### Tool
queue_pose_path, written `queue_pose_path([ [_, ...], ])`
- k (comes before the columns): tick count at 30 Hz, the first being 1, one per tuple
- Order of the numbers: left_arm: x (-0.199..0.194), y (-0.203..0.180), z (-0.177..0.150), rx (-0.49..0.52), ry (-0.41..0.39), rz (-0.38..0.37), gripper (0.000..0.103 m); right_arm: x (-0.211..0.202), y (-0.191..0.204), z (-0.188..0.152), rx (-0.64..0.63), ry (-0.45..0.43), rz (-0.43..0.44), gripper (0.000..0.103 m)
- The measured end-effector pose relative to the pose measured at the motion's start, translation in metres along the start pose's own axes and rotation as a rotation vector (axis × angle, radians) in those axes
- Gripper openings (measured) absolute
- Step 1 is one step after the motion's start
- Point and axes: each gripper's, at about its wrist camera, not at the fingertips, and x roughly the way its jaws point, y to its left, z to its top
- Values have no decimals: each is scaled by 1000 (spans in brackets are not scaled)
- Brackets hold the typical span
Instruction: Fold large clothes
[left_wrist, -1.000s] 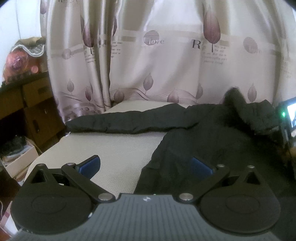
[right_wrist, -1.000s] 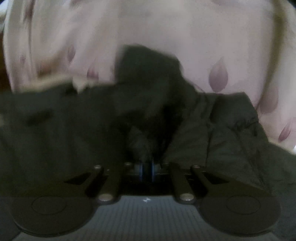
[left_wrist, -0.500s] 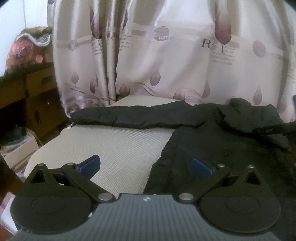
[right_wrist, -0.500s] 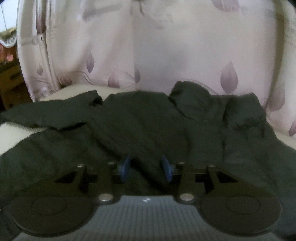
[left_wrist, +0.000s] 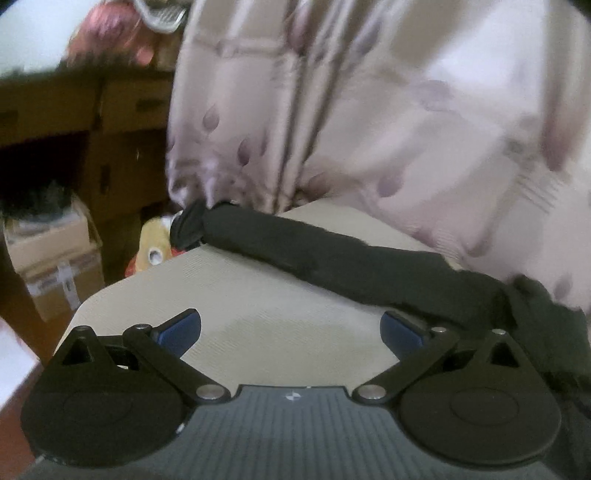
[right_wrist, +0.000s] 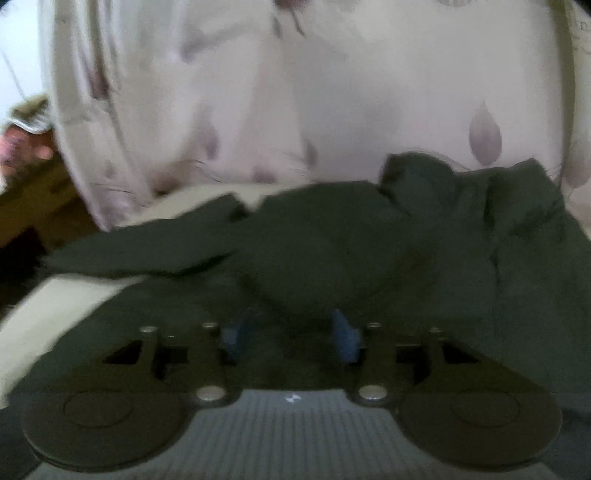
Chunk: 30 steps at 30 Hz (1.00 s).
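A large black jacket (right_wrist: 369, 251) lies spread on a beige mat (left_wrist: 258, 295). Its left sleeve (left_wrist: 332, 254) stretches out across the mat toward the far left corner, cuff at the edge. My left gripper (left_wrist: 291, 332) is wide open and empty above bare mat, the sleeve just beyond its right fingertip. My right gripper (right_wrist: 290, 338) is open and empty, low over the jacket's body, with the hood or collar (right_wrist: 417, 177) ahead to the right.
A pale curtain with leaf prints (left_wrist: 369, 110) hangs right behind the mat. Left of the mat are a brown wooden cabinet (left_wrist: 92, 129), a cardboard box (left_wrist: 55, 258) and a yellow toy (left_wrist: 155, 243) on the floor.
My right gripper let go of the jacket's hood and opened, then pulled back. My left gripper swung left, from the jacket's hem toward the outstretched sleeve.
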Motion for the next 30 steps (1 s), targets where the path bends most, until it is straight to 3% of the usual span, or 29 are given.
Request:
queue_pose_path([
  [2,26,15,15,-28,21,-4,99,-15,8,-13,-11,-2,23,76],
  [7,106,50,50,-146,160,-70,86,-40,27,-35,-37,16,66,76],
  [11,158,65,61,-245,225,-58,86,-62,28,-45,8,0,73,76],
  [15,182,60,71,-250,200,-70,91,-80,18,-52,57,8,67,76],
  [16,185,57,72,-244,193,-64,83,-83,15,-54,64,18,52,76],
  [17,187,54,73,-231,177,-55,43,-87,11,-57,73,21,38,76],
  [18,195,52,74,-218,193,-49,14,-91,8,-58,83,21,30,76],
  [19,203,52,76,-228,238,-65,3,-94,4,-60,97,20,26,76],
  [21,197,46,81,-239,191,-47,3,-101,-4,-65,126,11,15,76],
  [24,163,15,100,-144,91,-52,3,-109,-14,-71,162,-3,-4,76],
  [30,79,-106,128,56,-62,-258,3,-122,-36,-82,267,-48,7,76],
])
